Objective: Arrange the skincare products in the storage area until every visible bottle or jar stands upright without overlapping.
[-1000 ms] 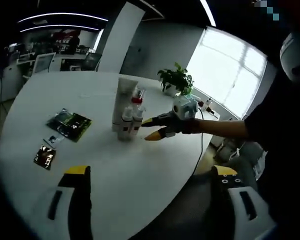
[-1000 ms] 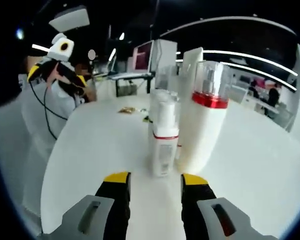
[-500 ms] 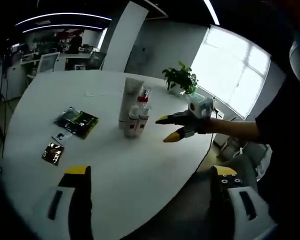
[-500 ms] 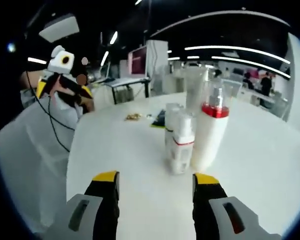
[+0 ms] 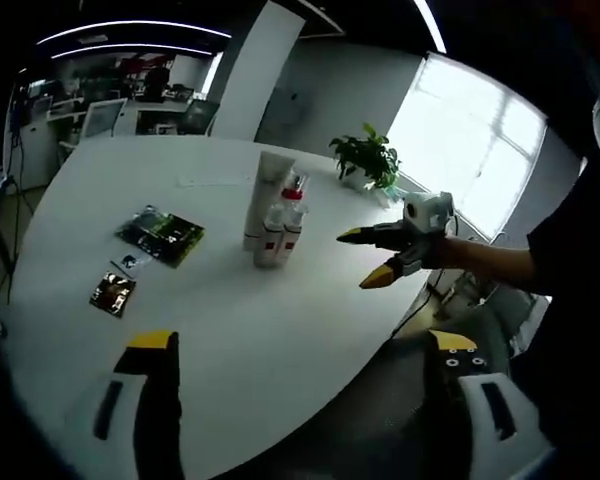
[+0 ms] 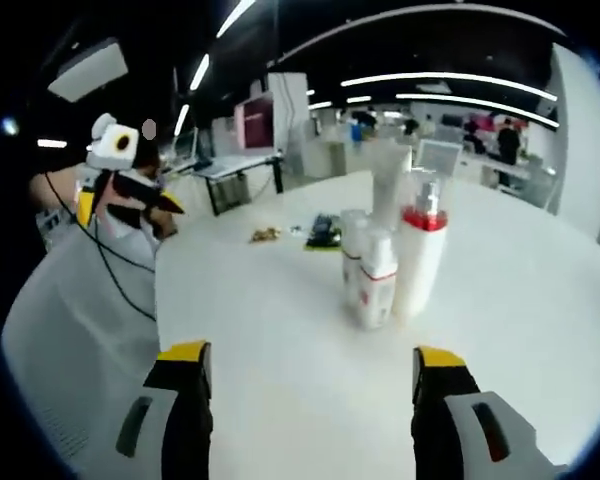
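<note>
Bottles: the cluster of skincare bottles (image 6: 390, 262) stands together near the middle of the white table (image 6: 280, 370), all upright as far as I can see, packed close; whether any touch I cannot tell.
Tallest pieces: a white tube (image 5: 267, 196) stands at the back, a red-collared pump bottle (image 6: 420, 255) beside two small red-banded bottles (image 6: 377, 290).
Long axis: vertical for each one; nothing in the group lies on its side.
Direction from tongs: straight ahead of the right gripper (image 6: 305, 400), slightly to its right, with bare table between.
Nearer hand: the right one, judging by the left gripper view, where the right gripper (image 5: 375, 255) hangs beside the bottles and the left gripper (image 5: 300, 400) sits well back at the table edge.
Tongs: both spread wide, holding nothing.
Off to the side: dark sachets (image 5: 162, 230) lie flat, apart from the bottles.
Judgement: the arrangement looks finished.
</note>
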The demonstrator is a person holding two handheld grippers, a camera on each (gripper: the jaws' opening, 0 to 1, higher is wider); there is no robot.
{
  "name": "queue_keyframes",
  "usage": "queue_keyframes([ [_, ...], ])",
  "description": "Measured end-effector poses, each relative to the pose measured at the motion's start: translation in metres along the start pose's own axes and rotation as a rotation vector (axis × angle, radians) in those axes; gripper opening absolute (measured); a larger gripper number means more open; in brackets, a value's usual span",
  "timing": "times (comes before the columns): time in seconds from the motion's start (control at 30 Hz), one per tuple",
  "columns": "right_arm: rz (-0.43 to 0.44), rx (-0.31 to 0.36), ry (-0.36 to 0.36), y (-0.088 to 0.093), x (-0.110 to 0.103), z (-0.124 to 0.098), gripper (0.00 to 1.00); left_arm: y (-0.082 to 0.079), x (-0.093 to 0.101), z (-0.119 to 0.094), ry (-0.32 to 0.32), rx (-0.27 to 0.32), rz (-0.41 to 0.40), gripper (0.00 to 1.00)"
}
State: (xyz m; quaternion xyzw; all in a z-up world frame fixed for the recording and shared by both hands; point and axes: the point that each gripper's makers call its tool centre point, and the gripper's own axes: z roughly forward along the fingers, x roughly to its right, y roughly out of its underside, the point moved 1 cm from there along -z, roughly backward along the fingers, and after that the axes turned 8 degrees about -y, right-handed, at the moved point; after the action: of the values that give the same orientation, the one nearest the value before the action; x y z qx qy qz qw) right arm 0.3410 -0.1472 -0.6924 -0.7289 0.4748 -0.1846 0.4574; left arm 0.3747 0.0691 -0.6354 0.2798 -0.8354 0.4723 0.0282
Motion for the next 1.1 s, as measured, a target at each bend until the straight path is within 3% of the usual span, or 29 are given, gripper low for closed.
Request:
queue_keyframes([
  [0.37, 0.074, 0.032, 0.042, -0.013, -0.02, -0.017, 0.9, -0.005, -0.002, -0.012, -0.005, 0.002, -0.007, 0.97],
  [0.63, 0.106, 0.056, 0.058, -0.023, -0.037, -0.027, 0.97, 0.0, -0.002, -0.022, -0.005, -0.025, -0.015, 0.99],
  [1.1, 0.168, 0.046, 0.089, -0.015, -0.062, -0.044, 0.99, 0.008, -0.012, -0.039, -0.023, -0.048, -0.021, 0.99],
])
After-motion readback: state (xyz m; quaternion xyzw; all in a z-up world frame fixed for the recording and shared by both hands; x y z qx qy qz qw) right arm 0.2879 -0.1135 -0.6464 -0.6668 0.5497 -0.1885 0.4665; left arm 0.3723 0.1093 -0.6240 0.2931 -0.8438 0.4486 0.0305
